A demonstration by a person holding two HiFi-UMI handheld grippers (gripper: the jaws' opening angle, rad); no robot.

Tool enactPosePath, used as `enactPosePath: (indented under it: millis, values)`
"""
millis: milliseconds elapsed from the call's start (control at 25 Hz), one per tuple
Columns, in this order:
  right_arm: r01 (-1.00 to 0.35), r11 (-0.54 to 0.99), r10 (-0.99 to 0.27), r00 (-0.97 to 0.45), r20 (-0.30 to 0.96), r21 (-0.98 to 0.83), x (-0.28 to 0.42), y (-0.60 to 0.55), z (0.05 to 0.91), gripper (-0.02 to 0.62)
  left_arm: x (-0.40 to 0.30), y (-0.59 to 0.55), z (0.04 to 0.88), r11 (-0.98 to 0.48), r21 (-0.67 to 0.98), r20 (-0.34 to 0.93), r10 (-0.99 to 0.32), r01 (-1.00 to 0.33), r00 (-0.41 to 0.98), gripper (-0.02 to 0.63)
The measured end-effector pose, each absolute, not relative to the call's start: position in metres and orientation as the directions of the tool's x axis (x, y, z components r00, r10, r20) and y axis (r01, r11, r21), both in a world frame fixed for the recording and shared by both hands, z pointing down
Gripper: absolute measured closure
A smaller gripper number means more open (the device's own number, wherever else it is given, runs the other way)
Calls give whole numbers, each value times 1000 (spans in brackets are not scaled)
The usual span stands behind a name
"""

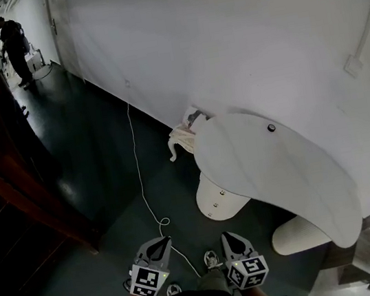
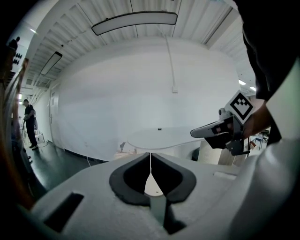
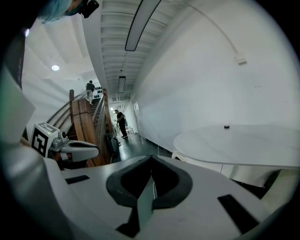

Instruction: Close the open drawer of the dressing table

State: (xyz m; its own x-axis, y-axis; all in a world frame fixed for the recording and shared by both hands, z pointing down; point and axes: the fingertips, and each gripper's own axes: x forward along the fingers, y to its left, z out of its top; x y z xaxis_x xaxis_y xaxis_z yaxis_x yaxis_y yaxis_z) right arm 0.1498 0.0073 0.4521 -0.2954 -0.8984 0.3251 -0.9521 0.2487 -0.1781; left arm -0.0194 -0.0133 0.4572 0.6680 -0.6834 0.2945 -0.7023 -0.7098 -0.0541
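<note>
**Ana:** Both grippers first. How do the jaws stand?

**Ben:** Left gripper [image 2: 150,157]: its dark pads meet along one thin line, with nothing between them. Right gripper [image 3: 151,160]: the same, pressed together and empty. Neither touches anything. From the head view they sit side by side at the bottom of the frame, over the dark floor [image 1: 97,165], each with its marker cube facing up.

**Ana:** And the dressing table?

**Ben:** The dressing table [image 1: 272,172] stands ahead and to the right, against the white wall [image 1: 236,31], well apart from both grippers. Its white top is long and curved, and a small dark object [image 1: 271,127] sits on it near the wall. Under the top's left end, a rounded white unit [image 1: 215,200] juts past the edge. I cannot tell whether that is the drawer standing open.

**Ana:** Anything else around it?

**Ben:** A thin white cord [image 1: 137,165] runs across the floor from the wall toward the grippers. Dark woodwork [image 1: 8,172] fills the left side, and far down the room a person [image 1: 14,44] stands.
</note>
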Motion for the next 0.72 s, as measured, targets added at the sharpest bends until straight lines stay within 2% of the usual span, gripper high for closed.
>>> enactPosePath:
  millis: [720]
  values:
    - [-955, 248, -865, -295, 406, -165, 128, 56, 458, 592, -80, 28, 436, -643, -47, 235, -751, -764, 617, 588]
